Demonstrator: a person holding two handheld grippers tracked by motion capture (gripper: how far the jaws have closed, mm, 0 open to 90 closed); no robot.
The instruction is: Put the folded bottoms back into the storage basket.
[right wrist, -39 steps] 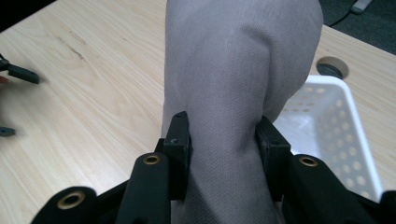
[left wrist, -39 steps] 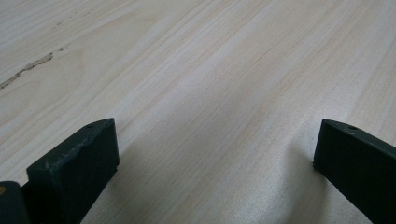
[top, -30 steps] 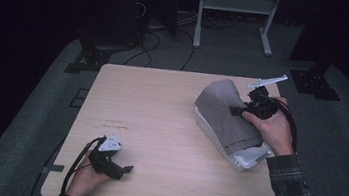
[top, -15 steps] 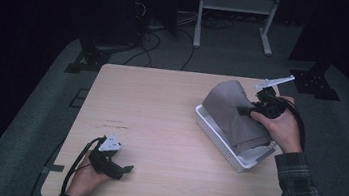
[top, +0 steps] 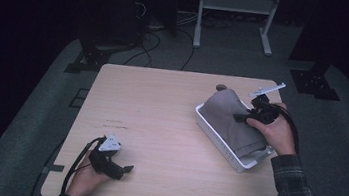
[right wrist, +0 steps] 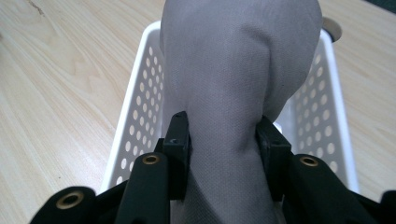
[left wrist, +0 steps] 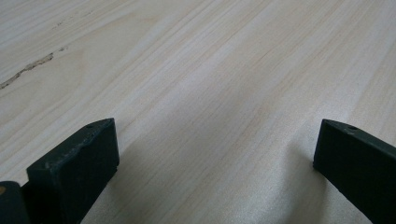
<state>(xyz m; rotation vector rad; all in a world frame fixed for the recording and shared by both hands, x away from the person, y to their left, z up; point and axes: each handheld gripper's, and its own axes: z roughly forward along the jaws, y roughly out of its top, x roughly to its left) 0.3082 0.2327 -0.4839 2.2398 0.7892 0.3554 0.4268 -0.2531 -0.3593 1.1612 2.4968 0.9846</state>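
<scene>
Grey cloth (right wrist: pixel 240 70) heaped in the white perforated basket (top: pixel 218 136), rising above its rim. Right gripper (right wrist: pixel 223 140) fingers clamped on a fold. Risk: a snagged lift could drag the light basket. Left gripper (top: pixel 113 163) fingers spread, resting on bench (top: pixel 161 106), well apart from basket.

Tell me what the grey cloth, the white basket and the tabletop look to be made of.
Grey cloth: woven fabric, matte; a fine weave and soft folds show.
White basket: likely moulded plastic, smooth with a slight sheen, its walls punched with rows of round holes.
Table: pale wood or a wood-look laminate; straight grain lines, satin surface, with a scuff.
</scene>
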